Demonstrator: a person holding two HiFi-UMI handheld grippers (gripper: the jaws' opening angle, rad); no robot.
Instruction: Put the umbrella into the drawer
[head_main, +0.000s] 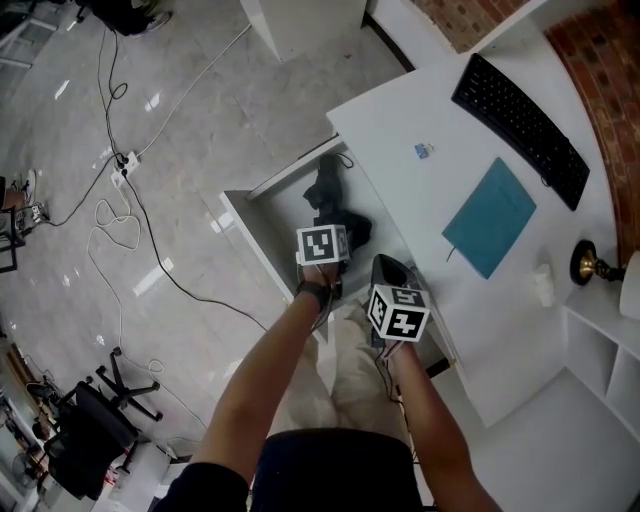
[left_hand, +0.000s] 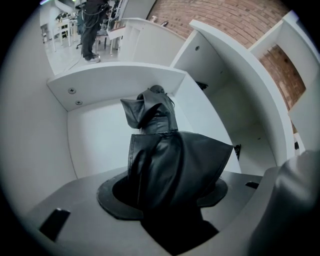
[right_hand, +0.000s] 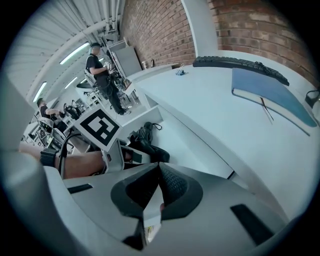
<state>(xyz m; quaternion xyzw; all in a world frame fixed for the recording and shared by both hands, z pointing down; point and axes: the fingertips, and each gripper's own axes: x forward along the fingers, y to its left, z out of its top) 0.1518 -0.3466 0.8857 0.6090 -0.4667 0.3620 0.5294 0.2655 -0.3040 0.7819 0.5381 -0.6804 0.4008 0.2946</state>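
Seen from above, a white drawer (head_main: 243, 215) stands open at the left of a white surface (head_main: 400, 165). A folded black umbrella (head_main: 333, 200) lies inside. Its near end is hidden under the left tool (left_hand: 166, 199), whose jaws clamp its fabric. The right tool (right_hand: 158, 192), jaws together, is just right. Arms cover the drawer's near part.

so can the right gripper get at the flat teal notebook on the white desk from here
Probably yes. The flat teal notebook lies uncovered on the white desk with bare desktop before it, and the right gripper is empty, jaws together; they would need opening.
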